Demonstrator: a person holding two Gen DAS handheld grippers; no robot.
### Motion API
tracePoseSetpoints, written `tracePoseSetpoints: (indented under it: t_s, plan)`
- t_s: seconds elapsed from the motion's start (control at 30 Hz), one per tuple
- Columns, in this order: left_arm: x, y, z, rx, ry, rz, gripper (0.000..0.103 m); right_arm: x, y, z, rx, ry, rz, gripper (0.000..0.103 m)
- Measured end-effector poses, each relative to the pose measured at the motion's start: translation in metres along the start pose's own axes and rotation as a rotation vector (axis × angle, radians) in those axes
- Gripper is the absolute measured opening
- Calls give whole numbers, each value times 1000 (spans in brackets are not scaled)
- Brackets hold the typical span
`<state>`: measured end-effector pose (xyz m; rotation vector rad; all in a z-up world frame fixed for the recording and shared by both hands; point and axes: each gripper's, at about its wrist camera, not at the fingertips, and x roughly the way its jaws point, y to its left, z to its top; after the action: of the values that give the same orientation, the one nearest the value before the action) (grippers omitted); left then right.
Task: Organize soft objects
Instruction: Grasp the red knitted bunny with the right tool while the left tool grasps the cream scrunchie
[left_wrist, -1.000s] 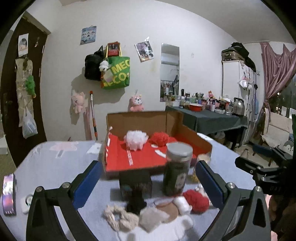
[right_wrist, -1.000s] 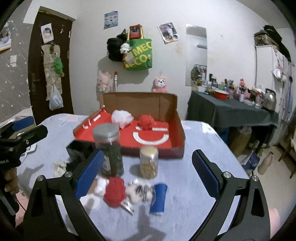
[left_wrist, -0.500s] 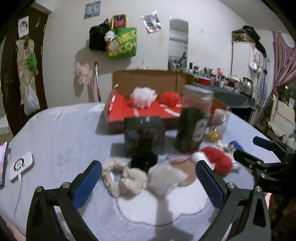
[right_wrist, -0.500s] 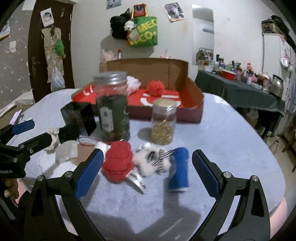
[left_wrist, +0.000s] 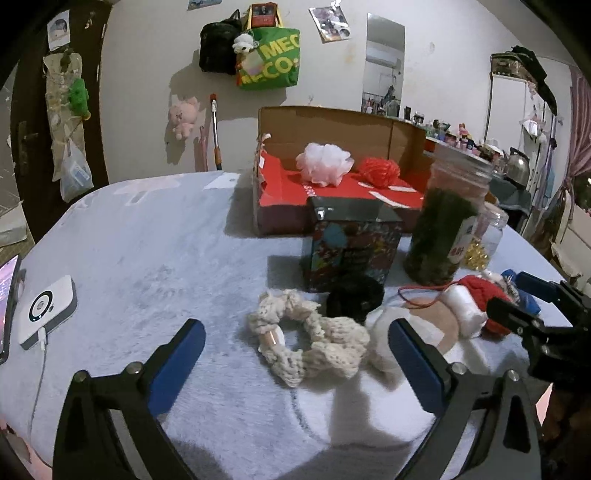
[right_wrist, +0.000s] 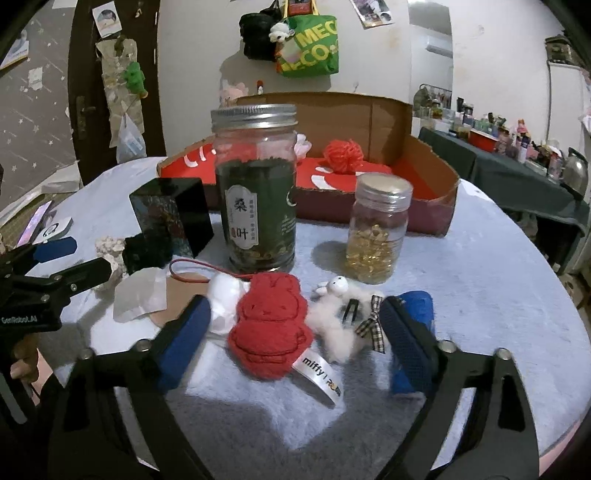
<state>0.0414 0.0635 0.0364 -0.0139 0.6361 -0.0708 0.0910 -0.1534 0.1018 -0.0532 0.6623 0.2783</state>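
Both tongs closing but still apart: left tongs (left_wrist: 295, 354) straddle cream scrunchie (left_wrist: 308, 341), right tongs (right_wrist: 295, 328) straddle red plush (right_wrist: 269, 325), nothing clamped.

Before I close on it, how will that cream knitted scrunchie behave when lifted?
The cream knitted scrunchie looks loosely knitted and crumpled, so it will probably squash and droop. It seems light for its bulk. It touches the black fuzzy item, so that might drag along.

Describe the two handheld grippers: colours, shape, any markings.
Both are matte black, angular frames with silver screw heads. The left gripper and right gripper each carry two long fingers faced with blue pads. White lettering marks the left gripper's body in the right wrist view.
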Motion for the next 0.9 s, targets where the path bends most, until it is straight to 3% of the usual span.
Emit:
tracePoseSetpoints:
  t_s: [0.1,0.13,0.17,0.2,0.23,0.33,0.47,0.7,0.9]
  plan:
    - [9,4,-1,-3,40,15,87,7,-1,-3,13,30,38,64]
    - [12,6,-2,-9,54,8,75,9,-2,-4,20,39,52,54]
    - [15,7,-3,-11,72,-9,56,11,-3,-5,28,50,68,52]
    - [17,7,-4,-10,85,-17,47,11,-4,-6,35,48,83,49]
    - [18,6,-5,-8,87,-5,40,9,-4,-6,32,41,91,38]
    - [11,8,-6,-18,59,-16,13,6,-3,-6,30,38,113,37]
    - [-5,8,0,-49,14,-48,13,-1,-5,-5,39,11,131,37]
    - [-34,-14,12,14,-84,-118,12,-16,-12,3,66,-43,136,37]
    - [-23,-47,11,81,-39,-241,12,-17,-16,3,89,-46,145,37]
